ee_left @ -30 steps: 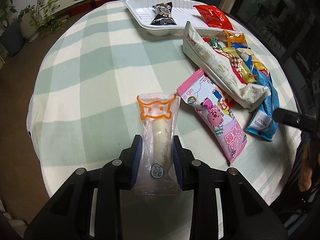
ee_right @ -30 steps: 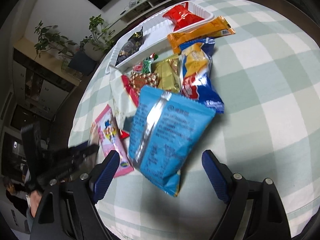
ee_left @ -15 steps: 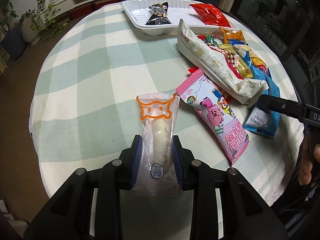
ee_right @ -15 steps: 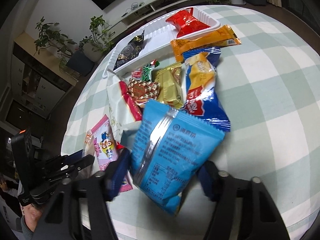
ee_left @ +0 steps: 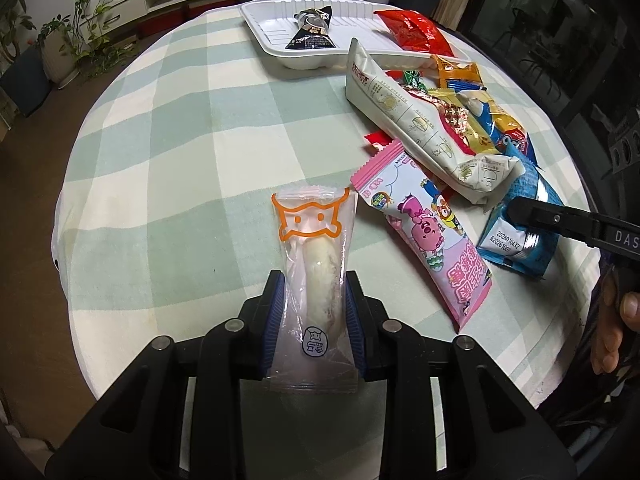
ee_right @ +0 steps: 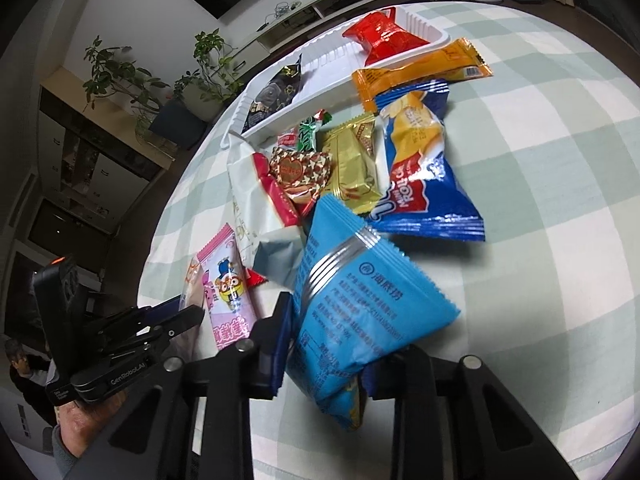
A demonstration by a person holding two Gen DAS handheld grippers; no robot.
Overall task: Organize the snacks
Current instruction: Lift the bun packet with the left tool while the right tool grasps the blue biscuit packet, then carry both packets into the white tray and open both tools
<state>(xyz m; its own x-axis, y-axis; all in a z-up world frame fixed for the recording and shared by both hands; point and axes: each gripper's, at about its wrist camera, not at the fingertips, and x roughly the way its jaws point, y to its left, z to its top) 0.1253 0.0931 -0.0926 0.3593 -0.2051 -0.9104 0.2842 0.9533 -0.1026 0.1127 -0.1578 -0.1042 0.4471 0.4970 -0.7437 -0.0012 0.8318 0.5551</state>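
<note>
Now left gripper [ee_left: 314,316] jaws clamp cat-face pouch [ee_left: 316,268], right gripper [ee_right: 324,354] jaws just closed on blue packet [ee_right: 360,312] (stamped 2026).

The white pouch [ee_left: 424,128] covers most of the pile behind it, so the green, gold and red wrappers there show only slivers. Beside the white pouch, the light-blue packet [ee_right: 360,312] hides the right gripper's [ee_right: 324,356] inner pads, its lower end crumpled and blurred. The packet's small print is unreadable. The person's hand [ee_left: 616,320] is cut off at the frame's right.
</note>
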